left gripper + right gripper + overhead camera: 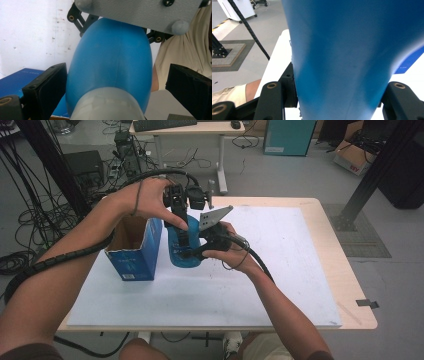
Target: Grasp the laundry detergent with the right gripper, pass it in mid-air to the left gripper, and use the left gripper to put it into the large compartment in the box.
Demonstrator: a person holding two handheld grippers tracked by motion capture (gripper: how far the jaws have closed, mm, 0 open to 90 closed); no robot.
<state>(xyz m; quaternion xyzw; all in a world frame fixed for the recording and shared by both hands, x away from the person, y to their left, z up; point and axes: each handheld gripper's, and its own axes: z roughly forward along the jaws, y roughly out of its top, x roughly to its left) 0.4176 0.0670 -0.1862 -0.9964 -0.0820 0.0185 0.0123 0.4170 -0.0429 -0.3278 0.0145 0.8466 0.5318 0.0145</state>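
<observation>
The left hand (150, 197) arches over the open blue box (134, 247), aiming the left gripper (184, 232) down at the blue bottle (182, 256); its jaws straddle the bottle's neck end, spread, the right one clear. The right gripper (200, 251) clamps the bottle's body from the side. Both hover above the white board (280, 270) on a wooden table (345, 285); cables litter the grey floor (270, 175).

The high view looks forward and down over the white table (280, 285), at some distance. Both gripper views sit very close to the blue bottle (110, 65), which also stands at frame centre in the high view.
</observation>
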